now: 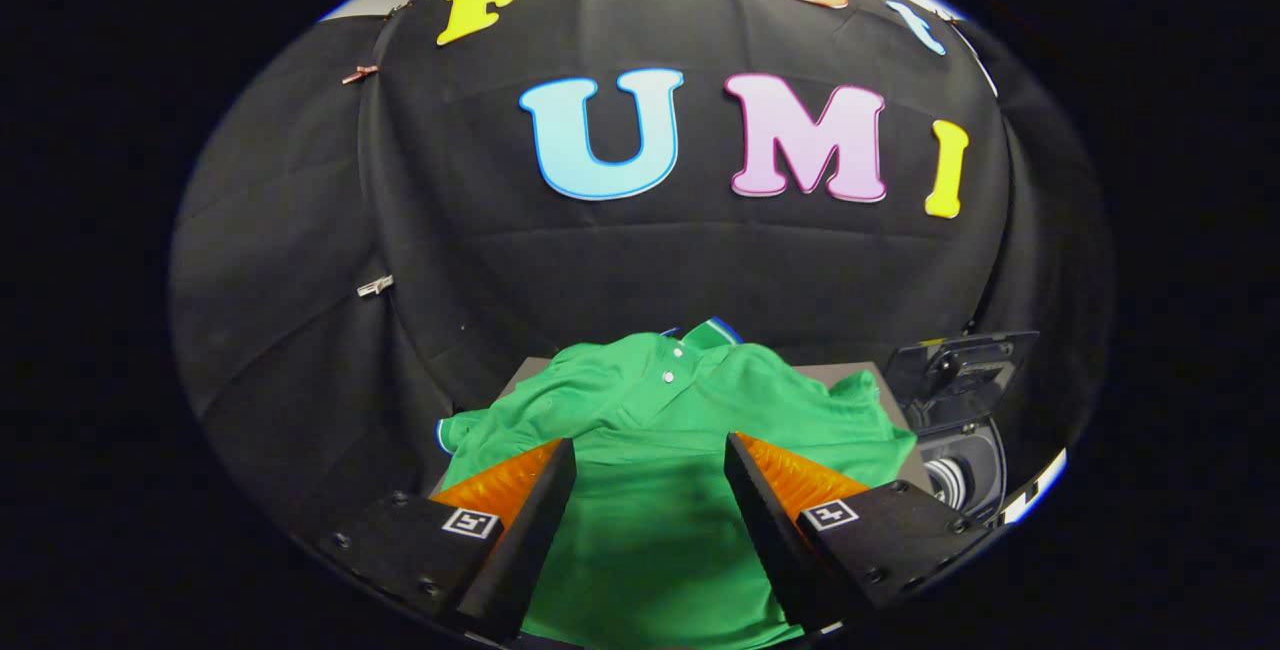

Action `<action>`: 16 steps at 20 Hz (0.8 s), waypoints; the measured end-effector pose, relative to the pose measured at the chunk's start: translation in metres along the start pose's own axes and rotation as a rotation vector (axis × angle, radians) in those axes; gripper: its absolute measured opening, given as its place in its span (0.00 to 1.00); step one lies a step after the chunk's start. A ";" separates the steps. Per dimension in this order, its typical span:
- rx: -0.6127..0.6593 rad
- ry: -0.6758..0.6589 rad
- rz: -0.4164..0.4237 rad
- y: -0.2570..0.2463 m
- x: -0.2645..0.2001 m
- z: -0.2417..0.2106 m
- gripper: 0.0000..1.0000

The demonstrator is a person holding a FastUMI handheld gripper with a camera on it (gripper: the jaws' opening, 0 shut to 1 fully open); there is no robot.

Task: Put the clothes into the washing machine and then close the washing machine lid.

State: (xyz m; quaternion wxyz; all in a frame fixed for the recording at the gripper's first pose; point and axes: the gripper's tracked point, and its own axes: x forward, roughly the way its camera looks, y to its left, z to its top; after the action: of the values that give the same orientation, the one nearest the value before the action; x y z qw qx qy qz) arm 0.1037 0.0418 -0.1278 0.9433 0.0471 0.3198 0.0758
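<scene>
A green polo shirt [660, 420] with white buttons lies spread flat on a grey table [850, 375], collar pointing away from me. My gripper [650, 455] hangs open just above the shirt's lower body, and green cloth shows in the wide gap between the two fingers. Neither finger presses on the fabric. To the right of the shirt, past the right finger, stands a small dark washing machine [965, 465] with its lid [960, 360] raised upright and its drum opening showing.
Black cloth forms the booth's wall behind and to both sides of the table. Two small clips [375, 285] hold the cloth at the left. The table's edge drops off close to the shirt's left sleeve [460, 430].
</scene>
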 end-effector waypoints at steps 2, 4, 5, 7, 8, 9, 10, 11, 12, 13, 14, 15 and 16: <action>0.019 0.098 0.016 0.004 0.022 -0.019 0.94; 0.007 0.164 0.000 0.004 0.036 -0.040 0.94; -0.014 0.218 -0.031 -0.003 0.041 -0.056 0.94; -0.082 0.152 -0.042 -0.005 0.040 -0.051 0.93; -0.070 0.126 -0.042 -0.006 0.036 -0.050 0.93; -0.065 0.104 -0.035 -0.007 0.037 -0.051 0.94; -0.067 0.083 -0.027 -0.009 0.036 -0.046 0.94; -0.045 0.071 -0.037 -0.013 0.032 -0.042 0.86; -0.021 0.080 -0.055 -0.020 0.036 -0.046 0.69; -0.004 0.093 -0.069 -0.030 0.033 -0.047 0.51; 0.010 0.124 -0.061 -0.030 0.032 -0.050 0.34; -0.005 0.159 -0.046 -0.028 0.029 -0.052 0.16; -0.022 0.182 -0.034 -0.027 0.026 -0.051 0.16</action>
State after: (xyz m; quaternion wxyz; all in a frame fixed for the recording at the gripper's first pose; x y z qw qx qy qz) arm 0.0963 0.0221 -0.1871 0.9120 0.0241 0.4039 0.0671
